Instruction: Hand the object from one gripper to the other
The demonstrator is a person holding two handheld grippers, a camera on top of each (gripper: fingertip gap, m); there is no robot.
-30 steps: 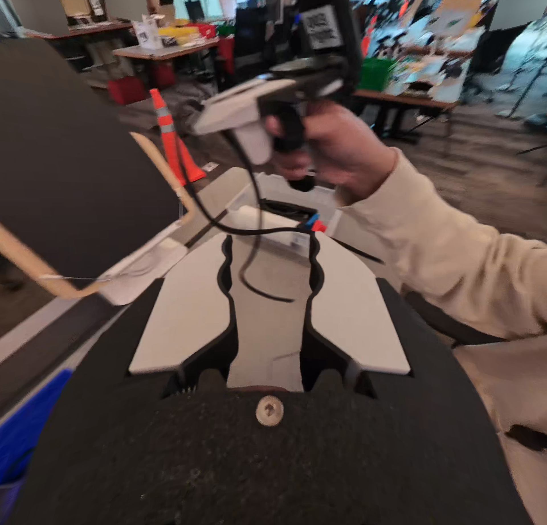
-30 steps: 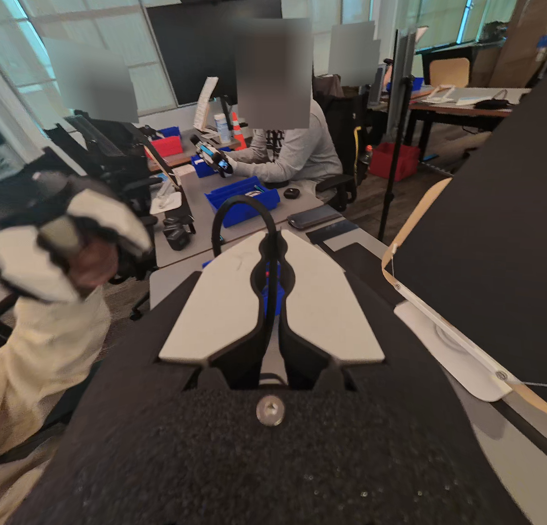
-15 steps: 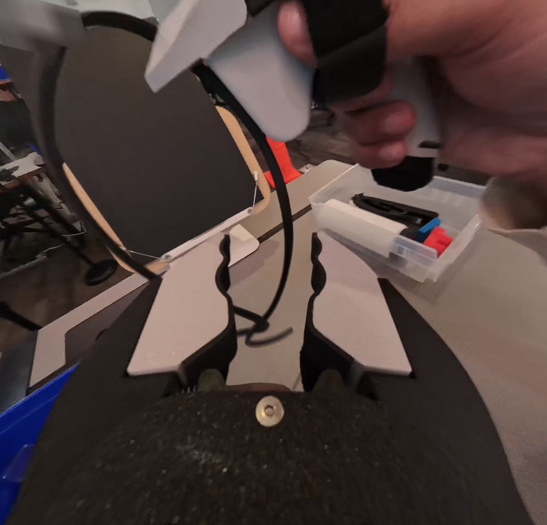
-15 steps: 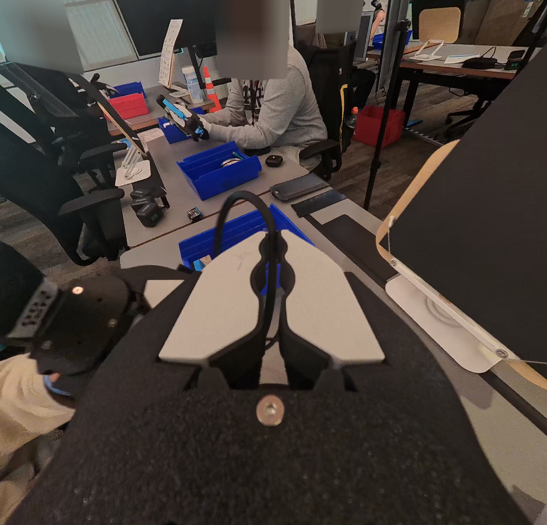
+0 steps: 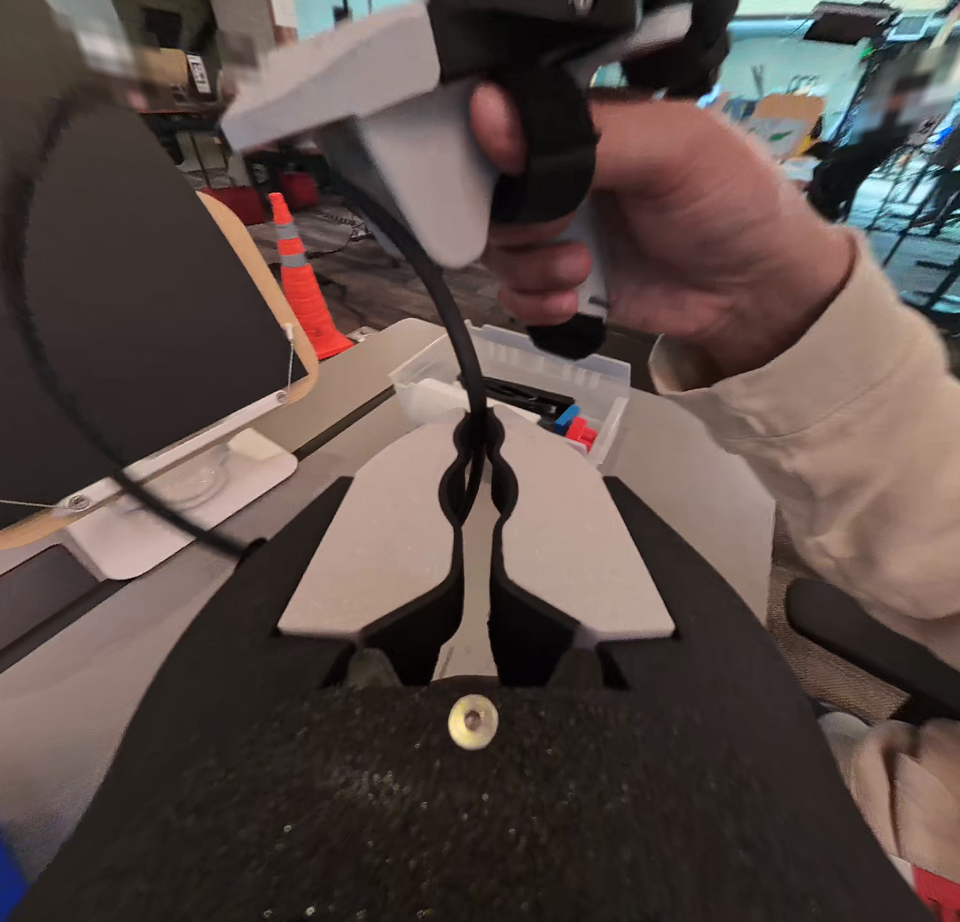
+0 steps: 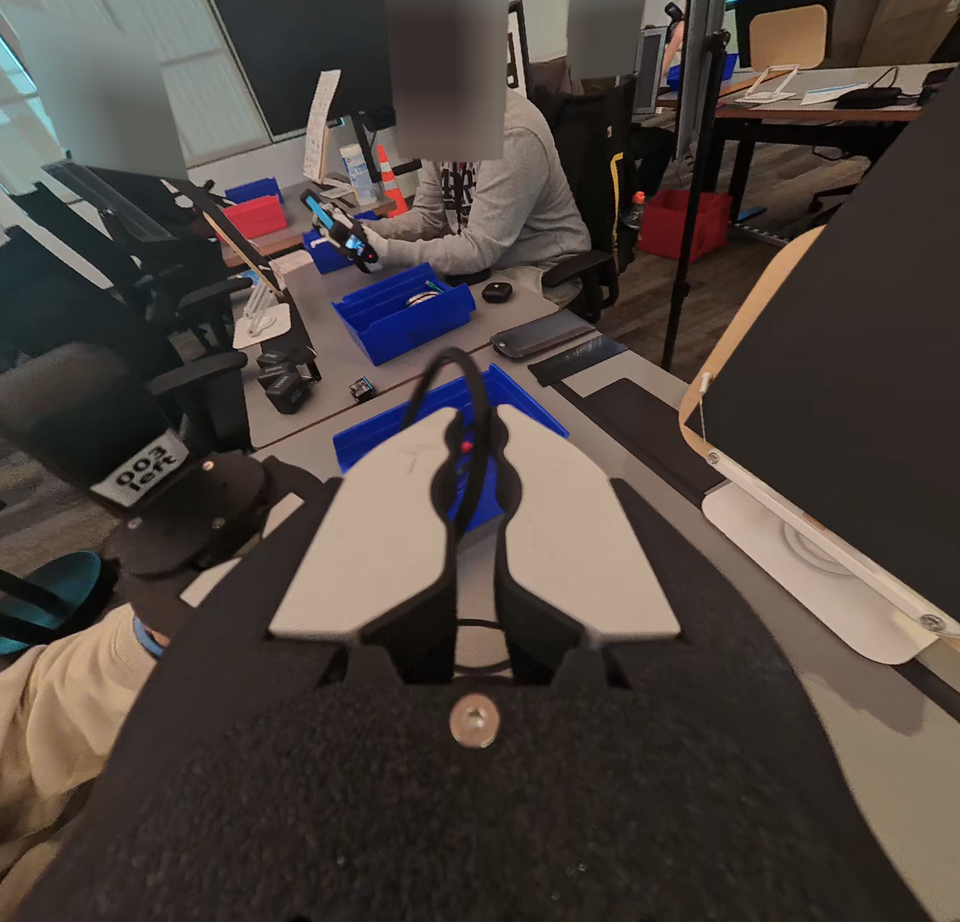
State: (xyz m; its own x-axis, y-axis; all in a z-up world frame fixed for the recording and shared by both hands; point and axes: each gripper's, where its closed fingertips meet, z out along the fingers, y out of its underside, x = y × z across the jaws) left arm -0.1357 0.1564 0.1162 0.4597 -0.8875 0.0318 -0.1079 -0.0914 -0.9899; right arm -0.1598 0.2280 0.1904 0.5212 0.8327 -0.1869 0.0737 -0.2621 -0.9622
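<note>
Black cable (image 5: 470, 388): pinched at the tips of the left gripper (image 5: 477, 432), rising upward in a curve to the right gripper (image 6: 478, 429), which also clamps it. Beyond: clear plastic box (image 5: 597, 377), orange cone (image 5: 301, 273).

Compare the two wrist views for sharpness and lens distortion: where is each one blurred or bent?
Left wrist view: the right tongs overhead and the hand holding them are motion-smeared, while the thin black rubber cable and the left tongs stay crisp. Right wrist view: mostly sharp; wide-angle bending curves the tan-edged black board at the right.
</note>
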